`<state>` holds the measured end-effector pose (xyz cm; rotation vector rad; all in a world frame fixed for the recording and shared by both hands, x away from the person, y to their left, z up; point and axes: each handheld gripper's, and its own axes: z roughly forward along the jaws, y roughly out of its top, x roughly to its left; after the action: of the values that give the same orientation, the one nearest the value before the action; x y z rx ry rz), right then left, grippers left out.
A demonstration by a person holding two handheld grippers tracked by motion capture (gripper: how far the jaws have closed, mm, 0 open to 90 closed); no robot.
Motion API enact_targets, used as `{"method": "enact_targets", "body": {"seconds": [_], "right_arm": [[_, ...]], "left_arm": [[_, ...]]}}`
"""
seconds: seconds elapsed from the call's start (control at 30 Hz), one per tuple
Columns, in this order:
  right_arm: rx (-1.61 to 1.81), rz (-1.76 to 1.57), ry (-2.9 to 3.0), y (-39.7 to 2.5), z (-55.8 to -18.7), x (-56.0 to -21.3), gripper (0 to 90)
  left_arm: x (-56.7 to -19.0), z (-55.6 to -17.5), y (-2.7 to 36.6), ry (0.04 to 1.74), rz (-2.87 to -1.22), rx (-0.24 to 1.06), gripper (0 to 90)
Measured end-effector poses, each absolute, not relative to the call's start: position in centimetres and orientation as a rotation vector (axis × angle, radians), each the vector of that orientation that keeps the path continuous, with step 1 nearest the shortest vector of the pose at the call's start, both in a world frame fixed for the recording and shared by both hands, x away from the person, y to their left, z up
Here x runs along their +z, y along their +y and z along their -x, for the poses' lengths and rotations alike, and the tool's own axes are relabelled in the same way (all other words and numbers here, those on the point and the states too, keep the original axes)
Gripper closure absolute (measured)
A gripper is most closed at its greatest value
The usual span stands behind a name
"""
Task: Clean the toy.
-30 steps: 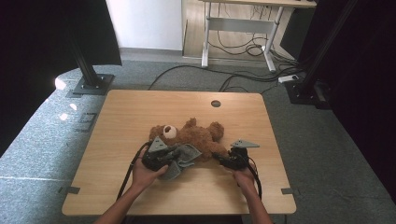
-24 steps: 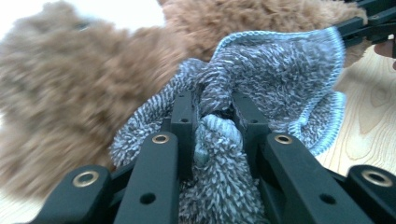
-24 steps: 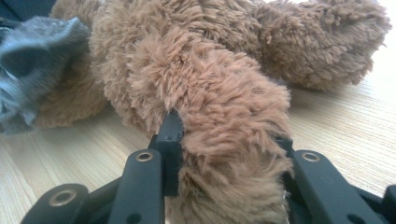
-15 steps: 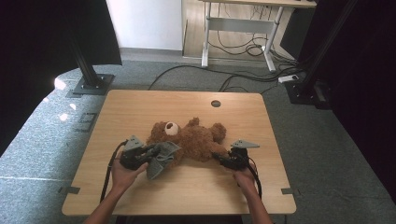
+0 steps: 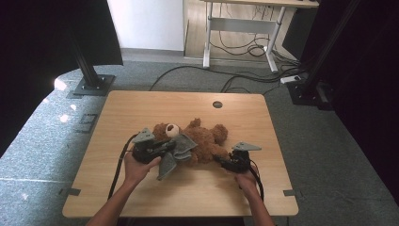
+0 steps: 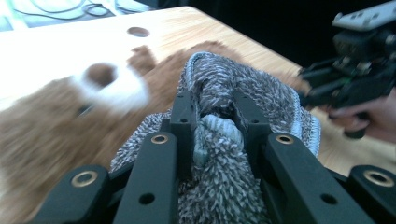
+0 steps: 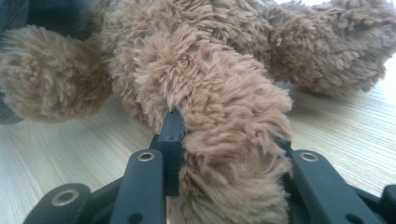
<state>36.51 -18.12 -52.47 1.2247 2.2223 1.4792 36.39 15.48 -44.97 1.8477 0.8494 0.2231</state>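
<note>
Jaws of the left gripper [image 6: 211, 135] are clamped on a fold of the grey cloth [image 6: 261, 93], the fuzzy fabric bunched between them; jaws of the right gripper [image 7: 224, 135] are closed on a leg of the bear [image 7: 224, 84], brown fur bulging up out of the gap. In the high view the left gripper [image 5: 162, 147] sits at the bear's head, on the left, with the cloth [image 5: 178, 149] draped over the bear's chest and hanging down toward the near edge; the right gripper [image 5: 221, 161] is at the bear's near right leg, low on the wood. The bear [image 5: 202, 141] lies on its back near the middle of the worktop [image 5: 141, 108], head to the left, legs to the right; its white muzzle faces up. A hand [image 5: 136, 169] holds the left gripper, another hand [image 5: 245, 179] the right, both coming in from the near side; a round hole [image 5: 217, 104] lies in the worktop beyond the bear.
</note>
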Motion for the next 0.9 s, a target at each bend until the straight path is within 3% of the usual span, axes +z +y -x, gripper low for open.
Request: {"method": "enact_targets", "body": {"seconds": [0.23, 0.4, 0.6, 0.9], "right_arm": [[1.47, -1.193, 2.239, -18.1, -36.2, -52.6, 62.6], [1.455, -1.178, 2.266, -18.0, -35.8, -52.8, 63.0], [1.434, -1.171, 2.313, -18.0, -35.5, -52.9, 63.5], [1.441, -1.186, 2.34, -18.1, -35.2, -53.2, 63.4]], "left_arm": [[-45.5, -38.5, 10.5, 0.857, -1.876, 0.166, 71.8], [-45.8, -39.0, 9.8, 0.873, -1.917, 0.208, 71.9], [-45.9, -39.6, 14.8, 0.993, -1.847, 0.249, 72.3], [-44.6, -39.0, 18.5, 1.023, -1.787, 0.347, 72.3]]}}
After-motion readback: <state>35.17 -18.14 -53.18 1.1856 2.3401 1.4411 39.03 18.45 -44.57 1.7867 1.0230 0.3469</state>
